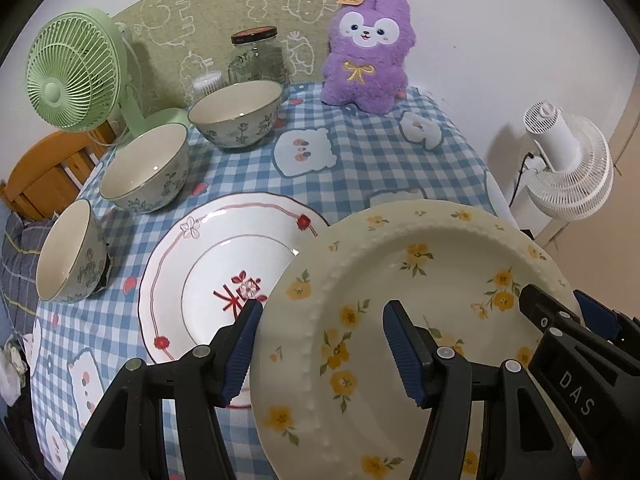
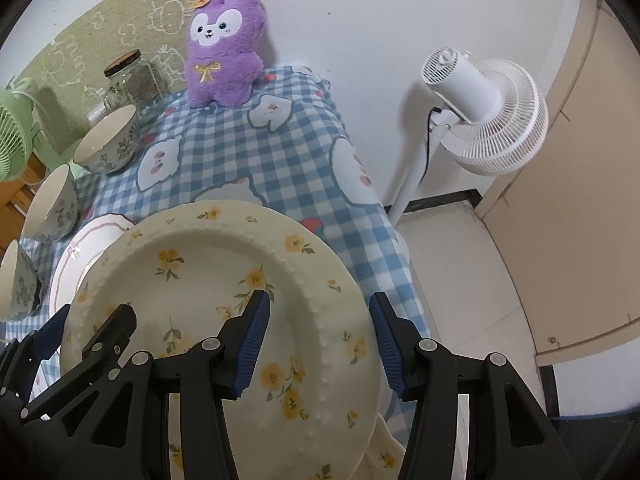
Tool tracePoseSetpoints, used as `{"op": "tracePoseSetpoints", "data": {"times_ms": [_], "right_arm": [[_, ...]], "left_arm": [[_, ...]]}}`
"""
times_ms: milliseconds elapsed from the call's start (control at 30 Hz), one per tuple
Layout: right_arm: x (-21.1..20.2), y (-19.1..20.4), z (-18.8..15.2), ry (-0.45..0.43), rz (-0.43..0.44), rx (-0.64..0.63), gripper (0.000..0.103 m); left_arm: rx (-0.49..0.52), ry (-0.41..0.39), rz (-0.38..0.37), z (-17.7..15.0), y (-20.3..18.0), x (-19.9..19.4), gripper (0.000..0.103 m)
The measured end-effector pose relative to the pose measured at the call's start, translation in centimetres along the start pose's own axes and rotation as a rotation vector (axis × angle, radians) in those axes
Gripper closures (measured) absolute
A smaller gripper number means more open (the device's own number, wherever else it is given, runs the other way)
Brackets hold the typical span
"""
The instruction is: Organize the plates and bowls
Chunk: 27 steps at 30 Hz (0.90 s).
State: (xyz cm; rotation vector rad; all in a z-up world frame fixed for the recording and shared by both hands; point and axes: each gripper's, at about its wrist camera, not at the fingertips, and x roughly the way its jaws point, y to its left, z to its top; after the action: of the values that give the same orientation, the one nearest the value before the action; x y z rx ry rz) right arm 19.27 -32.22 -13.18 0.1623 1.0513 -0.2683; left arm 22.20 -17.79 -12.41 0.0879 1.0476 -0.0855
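Yellow-flowered plate (image 1: 400,320), empty, is carried tilted above the red-trimmed plate (image 1: 224,276) on the checked tablecloth (image 1: 360,160). Left gripper (image 1: 320,344) and right gripper (image 2: 320,336), half-open, straddle opposite rims; whether they clamp is unclear. Three bowls (image 1: 148,168) stand empty.

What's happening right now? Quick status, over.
Both hand-held grippers, left and right, straddle opposite rims of the yellow-flowered plate. Grip unclear. Plate overlaps the red-trimmed plate. Three bowls alongside.

Soft, even indoor light, faint shadows; sharp focus, with strong fisheye bending and dark corners.
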Motion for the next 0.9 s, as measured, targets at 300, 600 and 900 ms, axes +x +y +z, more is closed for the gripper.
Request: {"op": "tracePoseSetpoints", "data": {"times_ms": [300, 600, 900], "right_arm": [[-0.9, -0.2, -2.4, -0.006, -0.037, 0.017, 0.048], [-1.9, -0.5, -4.6, 0.001, -0.059, 0.045, 0.048], [-2.6, -1.1, -6.6, 0.015, -0.076, 0.07, 0.048]], "left_arm": [[0.021, 0.023, -0.031, -2.2, 0.2, -0.1, 0.04], [0.052, -0.004, -0.048, -3.9, 0.1, -1.4, 0.04], [0.078, 0.002, -0.065, -5.4, -0.1, -2.1, 0.04]]}}
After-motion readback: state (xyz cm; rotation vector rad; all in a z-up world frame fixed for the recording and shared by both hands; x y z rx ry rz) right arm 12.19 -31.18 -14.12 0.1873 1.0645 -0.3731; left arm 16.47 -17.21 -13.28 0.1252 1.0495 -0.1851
